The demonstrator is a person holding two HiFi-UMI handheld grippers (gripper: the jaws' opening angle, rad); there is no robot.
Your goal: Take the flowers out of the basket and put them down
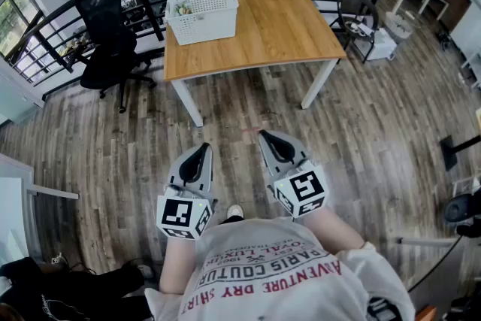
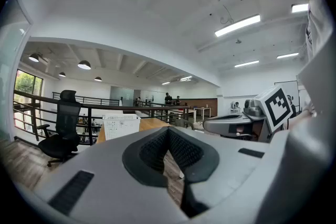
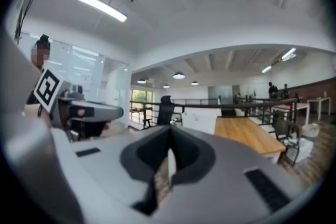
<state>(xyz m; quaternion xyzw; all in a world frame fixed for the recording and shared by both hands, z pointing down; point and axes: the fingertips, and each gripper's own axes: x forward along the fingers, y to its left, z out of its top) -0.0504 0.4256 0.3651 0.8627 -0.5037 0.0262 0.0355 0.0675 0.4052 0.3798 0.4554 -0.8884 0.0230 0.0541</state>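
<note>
My left gripper (image 1: pixel 201 150) and right gripper (image 1: pixel 265 136) hang over the floor (image 1: pixel 361 124), both sets of jaws closed and empty. The flowers (image 1: pixel 183 9) lie in the white basket (image 1: pixel 210 28) on the worktop (image 1: pixel 278 19), well apart from both.

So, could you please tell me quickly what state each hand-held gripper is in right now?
Grey left hand-held gripper: closed, holding nothing.
Grey right hand-held gripper: closed, holding nothing.
</note>
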